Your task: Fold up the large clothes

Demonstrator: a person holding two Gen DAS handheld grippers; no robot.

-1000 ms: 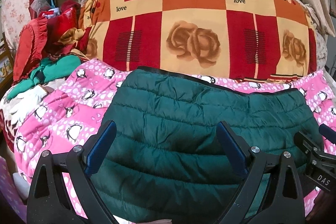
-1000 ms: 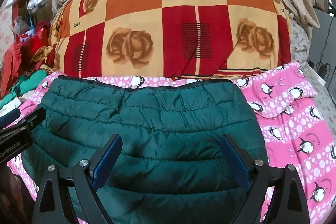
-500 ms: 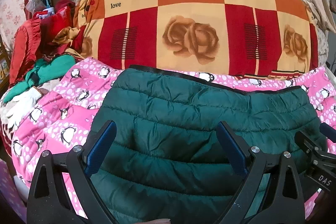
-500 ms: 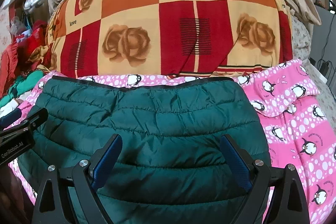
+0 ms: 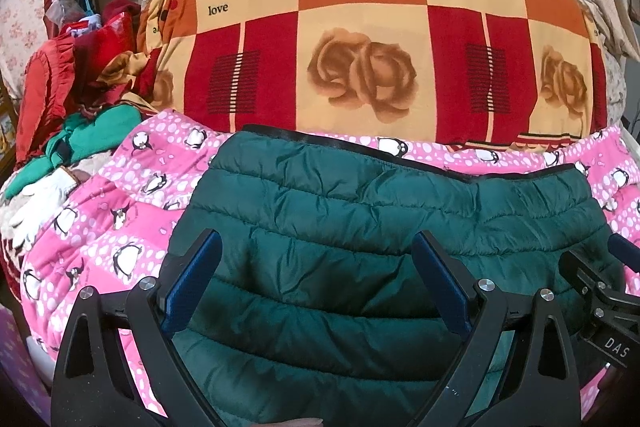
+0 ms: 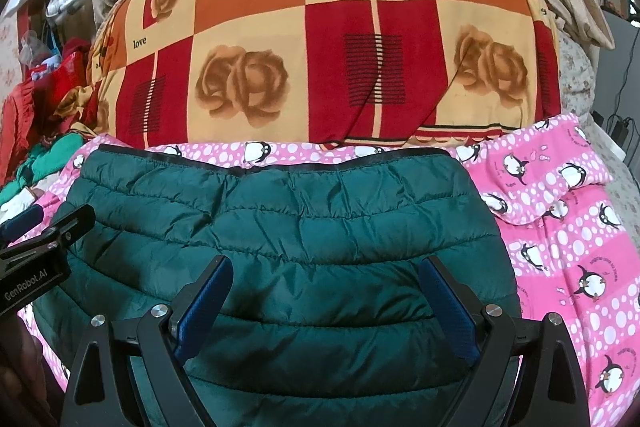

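A dark green quilted puffer jacket (image 5: 360, 227) lies flat on the pink penguin bedsheet (image 5: 120, 219), its black-trimmed edge at the far side. It also shows in the right wrist view (image 6: 300, 227). My left gripper (image 5: 316, 283) is open and empty over the jacket's near left part. My right gripper (image 6: 326, 303) is open and empty over its near right part. The right gripper shows at the right edge of the left wrist view (image 5: 600, 291). The left gripper shows at the left edge of the right wrist view (image 6: 36, 251).
A big rolled quilt with red, orange and rose squares (image 5: 380, 47) lies right behind the jacket. A heap of red and green clothes (image 5: 80, 99) lies at the far left. The pink sheet (image 6: 568, 235) extends to the right of the jacket.
Both grippers have drawn slightly closer to the jacket and quilt, so the scene sits a little lower and larger. Both stay open and empty.
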